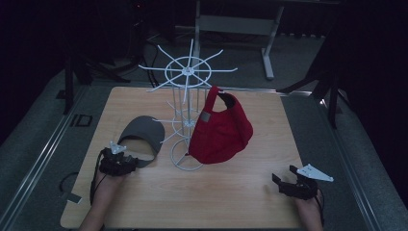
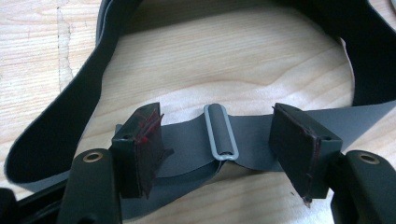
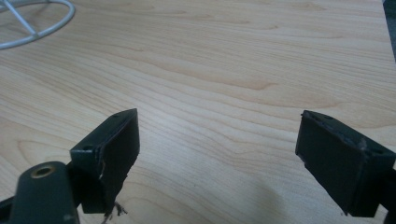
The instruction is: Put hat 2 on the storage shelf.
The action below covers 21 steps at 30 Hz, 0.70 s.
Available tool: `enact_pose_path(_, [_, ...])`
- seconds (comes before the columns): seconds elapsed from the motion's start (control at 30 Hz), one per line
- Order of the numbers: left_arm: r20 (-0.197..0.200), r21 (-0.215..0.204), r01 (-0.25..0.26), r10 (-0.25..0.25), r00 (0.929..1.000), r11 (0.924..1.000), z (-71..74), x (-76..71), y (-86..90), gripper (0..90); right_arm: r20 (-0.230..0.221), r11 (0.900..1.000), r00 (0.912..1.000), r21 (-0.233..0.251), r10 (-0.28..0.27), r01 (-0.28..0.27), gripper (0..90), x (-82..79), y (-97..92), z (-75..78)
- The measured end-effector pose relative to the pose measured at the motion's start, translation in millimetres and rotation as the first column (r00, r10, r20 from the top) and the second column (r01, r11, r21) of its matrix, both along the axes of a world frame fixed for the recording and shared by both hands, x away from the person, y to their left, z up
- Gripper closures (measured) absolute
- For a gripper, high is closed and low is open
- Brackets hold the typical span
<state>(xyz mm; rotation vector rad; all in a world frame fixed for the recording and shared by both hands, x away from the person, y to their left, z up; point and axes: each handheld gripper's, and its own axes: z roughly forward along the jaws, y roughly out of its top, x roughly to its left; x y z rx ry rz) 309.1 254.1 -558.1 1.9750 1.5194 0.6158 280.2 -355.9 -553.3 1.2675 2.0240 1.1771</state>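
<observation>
Nearest the camera in the high view, 2 forearms come in from the bottom edge, each hand carrying a claw over the wooden desk (image 1: 231,192). On the near left, the left claw (image 1: 126,161) sits at the back of a grey visor (image 1: 142,137) that lies flat on the desk, just left of the foot of a white wire rack (image 1: 186,103).

Seen from the left claw's own view, its 2 black jaws stand partly open on either side of the visor's grey strap (image 2: 252,140), with a light grey buckle (image 2: 221,132) midway between them. Each pad hangs over the strap with a gap to the buckle, and neither pad presses on it, so nothing is gripped. From there the visor's dark band curves away from the strap on both sides, with bare wood showing inside the loop.

Over at the near right of the desk, the right claw (image 1: 285,179) hovers well apart from the visor and the rack. Its jaws are spread wide in its own view, with bare wood between them and the rack's white base ring at the top left corner.

A red cap (image 1: 221,127) hangs from an arm on the right side of the rack, its crown low beside the rack's base ring.
</observation>
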Motion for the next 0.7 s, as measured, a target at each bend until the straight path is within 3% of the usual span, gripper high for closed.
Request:
enact_pose_path(0.37, [0.01, -0.008, 0.059, -0.059, 0.9982, 0.9982, -0.8, -17.5, 4.1, 38.6, 0.001, 0.9999, 1.0, 0.016, -0.004, 0.004, 13.5, 0.1, -1.9, 0.8])
enact_pose_path(0.4, [0.018, -0.008, 0.065, -0.065, 0.9977, 0.9978, -0.7, -19.3, 3.3, 42.3, 0.002, 0.9998, 1.0, 0.017, -0.005, 0.005, 13.5, 0.0, -1.9, 0.9])
enact_pose_path(0.43, [0.025, -0.001, 0.064, -0.064, 0.9976, 0.998, 0.0, -21.4, 2.2, 51.1, 0.001, 0.9998, 1.0, 0.018, -0.004, 0.004, 13.5, 0.1, -2.1, 1.0])
enact_pose_path(0.47, [0.034, 0.019, 0.063, -0.064, 0.9973, 0.9978, 0.0, -23.7, 0.4, 66.0, 0.0, 0.9998, 1.0, 0.017, -0.003, 0.003, 13.5, 0.2, -2.0, 0.9])
enact_pose_path(0.53, [0.051, 0.054, 0.064, -0.067, 0.9964, 0.9965, -0.9, -26.4, -3.3, 81.1, 0.0, 0.9999, 1.0, 0.016, -0.002, 0.002, 13.5, 0.4, -2.2, 0.7])
enact_pose_path(0.6, [0.059, 0.071, 0.066, -0.071, 0.9957, 0.9953, -1.3, -27.5, -5.3, 82.9, -0.003, 0.9999, 1.0, 0.016, 0.001, -0.001, 13.5, 0.8, -2.1, 0.6])
enact_pose_path(0.7, [0.065, 0.049, 0.059, -0.062, 0.9959, 0.9971, -1.6, -28.1, -3.2, 85.0, -0.006, 0.9999, 1.0, 0.015, 0.002, -0.002, 13.5, 0.9, -1.8, 0.7])
